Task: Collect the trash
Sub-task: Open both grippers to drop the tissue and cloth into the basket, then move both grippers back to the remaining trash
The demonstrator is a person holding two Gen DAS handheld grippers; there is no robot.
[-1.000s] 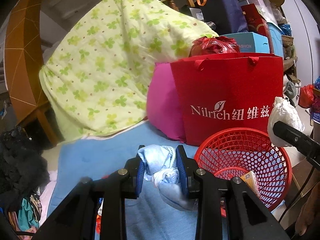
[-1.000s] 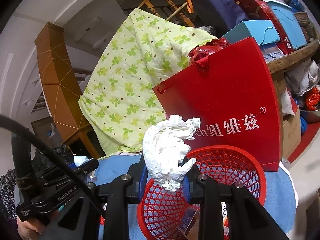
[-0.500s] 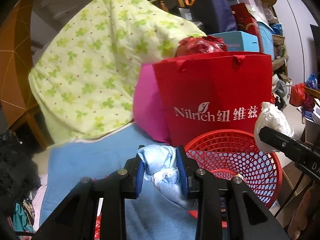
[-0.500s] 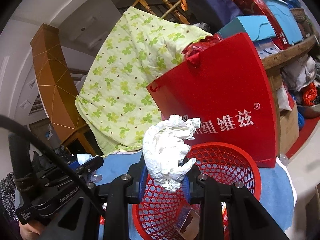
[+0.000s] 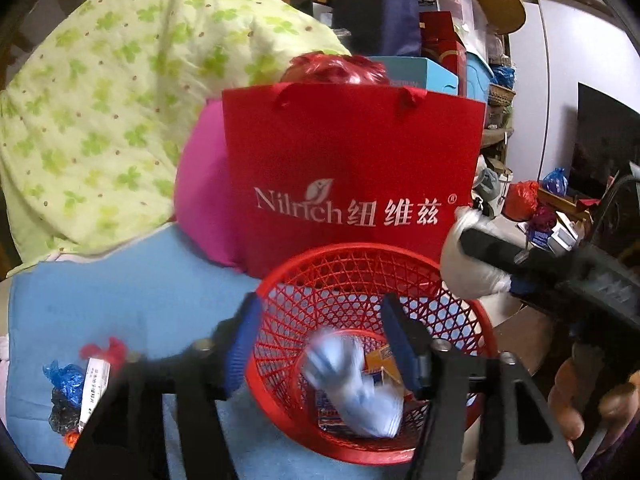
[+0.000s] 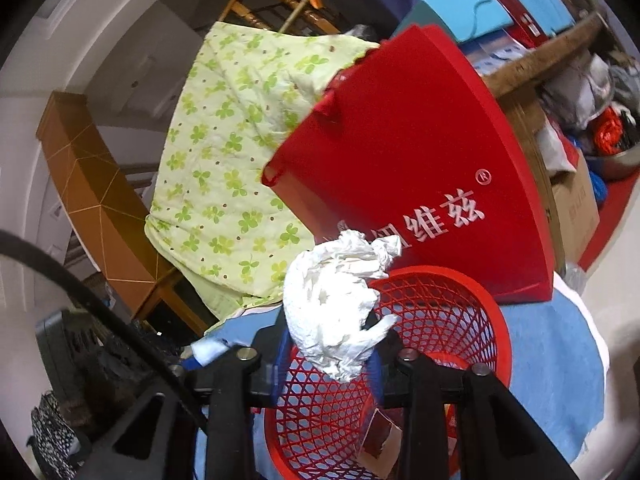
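My left hand-held gripper (image 5: 320, 340) hangs over the red mesh basket (image 5: 472, 320), and its jaws have just been opening: the blue pads now stand well apart, with nothing pressed between them. The pale blue crumpled wad (image 5: 356, 384) I was carrying is below them, blurred, inside the basket among some orange and printed packaging (I cannot read what that is).

My right hand-held gripper (image 6: 328, 364) is at the basket's (image 6: 472, 292) near rim. Its jaws have also just been opening, and the white crumpled tissue (image 6: 336, 300) sits between them, bulging above the fingers; whether the pads still touch it I cannot tell, since the tissue hides them. In the left view the same tissue (image 5: 468, 268) shows beside the basket's right rim, with the right gripper's dark body behind it.

The basket stands on a light blue cloth (image 5: 120, 288). Just behind it a red paper bag (image 5: 352, 152) with white lettering stands upright, a pink cushion (image 5: 200, 200) beside it and a green clover-print quilt (image 5: 100, 100) heaped further left. On the cloth to the left lie more scraps: a blue plastic wrapper (image 5: 64, 376) and a white labelled strip (image 5: 94, 384).
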